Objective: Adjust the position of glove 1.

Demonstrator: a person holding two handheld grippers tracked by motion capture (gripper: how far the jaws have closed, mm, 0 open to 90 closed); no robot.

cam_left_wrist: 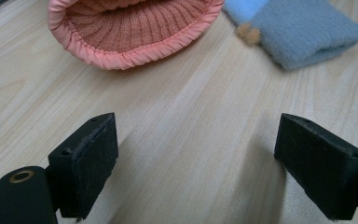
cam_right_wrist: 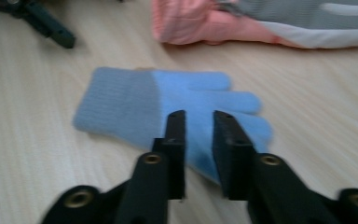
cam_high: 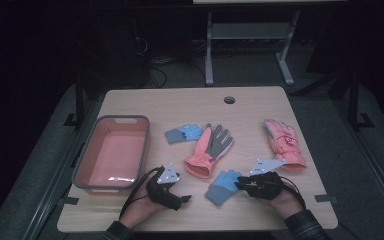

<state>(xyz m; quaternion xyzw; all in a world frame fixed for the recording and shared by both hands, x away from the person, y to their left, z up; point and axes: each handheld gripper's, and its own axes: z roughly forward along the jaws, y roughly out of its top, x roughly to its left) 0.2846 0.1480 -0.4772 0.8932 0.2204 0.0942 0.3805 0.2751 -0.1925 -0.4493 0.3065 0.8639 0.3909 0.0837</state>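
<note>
While the right gripper (cam_right_wrist: 199, 140) hovers narrowly parted, holding nothing, over the blue glove (cam_right_wrist: 168, 112), the person does best to grip its cuff before lifting toward the pink bin (cam_high: 87, 155) left of it.

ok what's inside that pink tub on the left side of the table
Nothing shows inside the pink tub: its floor is bare apart from a glare streak. The near wall hides a strip of floor behind it. All four gloves lie outside on the table.
</note>
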